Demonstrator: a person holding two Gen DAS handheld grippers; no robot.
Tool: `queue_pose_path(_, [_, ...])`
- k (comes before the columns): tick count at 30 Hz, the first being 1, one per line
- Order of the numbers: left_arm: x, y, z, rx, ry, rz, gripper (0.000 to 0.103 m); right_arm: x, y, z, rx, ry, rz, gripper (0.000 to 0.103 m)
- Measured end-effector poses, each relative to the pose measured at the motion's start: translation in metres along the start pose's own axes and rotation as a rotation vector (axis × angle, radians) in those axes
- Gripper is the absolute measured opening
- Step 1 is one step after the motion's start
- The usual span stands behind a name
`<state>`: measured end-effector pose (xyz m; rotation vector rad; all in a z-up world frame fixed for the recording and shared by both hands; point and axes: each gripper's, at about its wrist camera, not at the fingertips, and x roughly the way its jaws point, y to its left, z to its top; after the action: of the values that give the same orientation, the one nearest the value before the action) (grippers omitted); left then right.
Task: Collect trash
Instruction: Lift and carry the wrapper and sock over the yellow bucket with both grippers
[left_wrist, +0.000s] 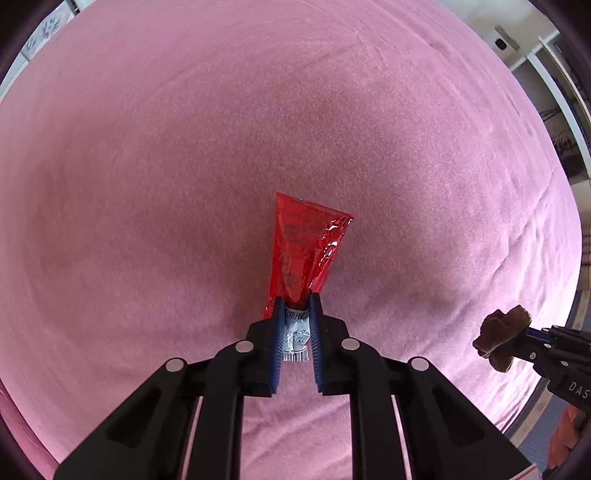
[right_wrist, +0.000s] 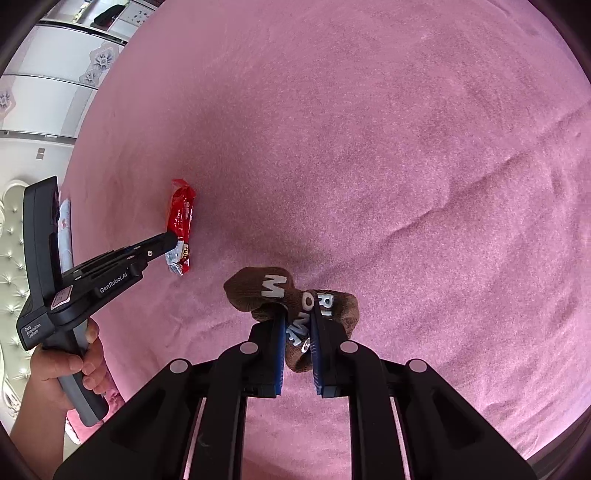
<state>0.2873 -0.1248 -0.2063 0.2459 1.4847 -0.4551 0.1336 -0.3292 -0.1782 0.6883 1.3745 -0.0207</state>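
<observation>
Left gripper (left_wrist: 296, 301): its two fingers pinch the silver end of the red wrapper (left_wrist: 304, 247), held over the pink blanket (left_wrist: 147, 166)
Right gripper (right_wrist: 298, 314): squeezed tight on the brown sock (right_wrist: 269, 293) with white letters, over the same blanket
Hand (right_wrist: 66, 365): holds the left gripper's handle

left: our left gripper (left_wrist: 296, 301) reaches forward, blue-padded jaws pinched nearly together on something held between them | right: our right gripper (right_wrist: 298, 314) likewise has its jaws squeezed close, clamping | hand: our left hand (right_wrist: 72, 363) wraps the left handle, gripper tilted upward
</observation>
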Motion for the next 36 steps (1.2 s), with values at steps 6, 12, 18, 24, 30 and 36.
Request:
queue_pose_path(6, [-0.021,0.002,-0.029,-0.103,-0.022,-0.099,0.012,-0.023,-0.013,-0.011,0.005,-0.022,0.013,0.012])
queue_pose_path(12, [-0.053,-0.027,-0.071,-0.124,-0.061,-0.173,0.012,-0.052,-0.028,-0.037,-0.005,-0.047,0.02,0.012])
queue_pose_path(18, [-0.085,-0.039,-0.113,-0.107,-0.078,-0.229,0.012,-0.083,-0.038,-0.074,-0.003,-0.089,0.02,0.012])
queue_pose_path(24, [-0.102,-0.076,-0.163,-0.068,-0.092,-0.282,0.012,-0.096,-0.044,-0.142,0.029,-0.143,0.023,0.012])
queue_pose_path(30, [-0.107,-0.132,-0.208,0.01,-0.081,-0.318,0.012,-0.119,-0.071,-0.186,0.084,-0.21,0.01,0.012])
queue_pose_path(36, [-0.105,-0.2,-0.235,0.126,-0.047,-0.334,0.012,-0.145,-0.118,-0.223,0.175,-0.27,0.002,0.012])
